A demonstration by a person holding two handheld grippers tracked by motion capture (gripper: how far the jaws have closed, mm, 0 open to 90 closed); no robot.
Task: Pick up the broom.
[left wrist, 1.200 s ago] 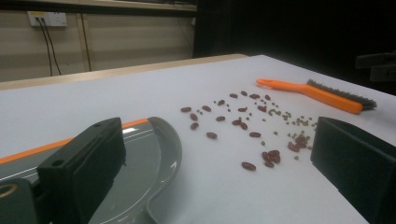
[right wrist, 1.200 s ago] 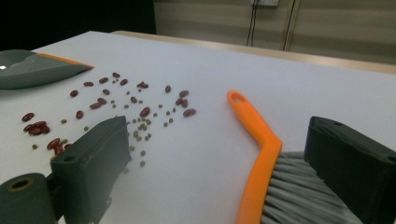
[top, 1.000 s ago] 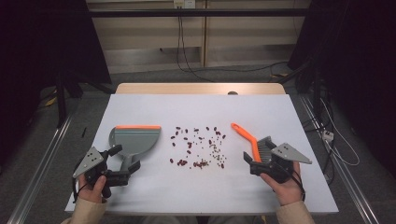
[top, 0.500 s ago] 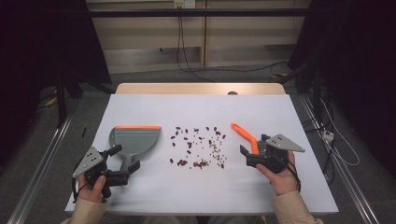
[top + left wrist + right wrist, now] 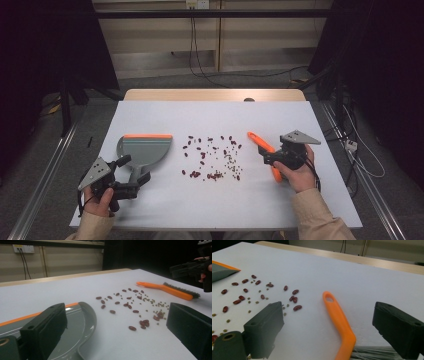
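Note:
A grey dustpan [image 5: 144, 149] with an orange lip lies at the table's left, its handle pointing toward me. My left gripper [image 5: 133, 170] stands open around that handle; in the left gripper view the pan [image 5: 77, 325] sits between its spread jaws. Red and small green beans [image 5: 212, 157] are scattered mid-table. An orange-handled brush [image 5: 259, 142] lies to their right. My right gripper [image 5: 268, 156] hangs open over it. In the right gripper view the orange handle [image 5: 339, 320] runs between the open jaws, bristles [image 5: 372, 352] at the bottom edge.
The white table [image 5: 215, 117] has bare surface behind and in front of the beans. Its wooden back edge [image 5: 215, 95] borders a drop to the floor. Cables hang off the right side [image 5: 350, 145]. Metal rails run along both sides.
My right gripper has moved away from me and slightly left, from behind the brush head to over the brush. The left gripper has barely moved.

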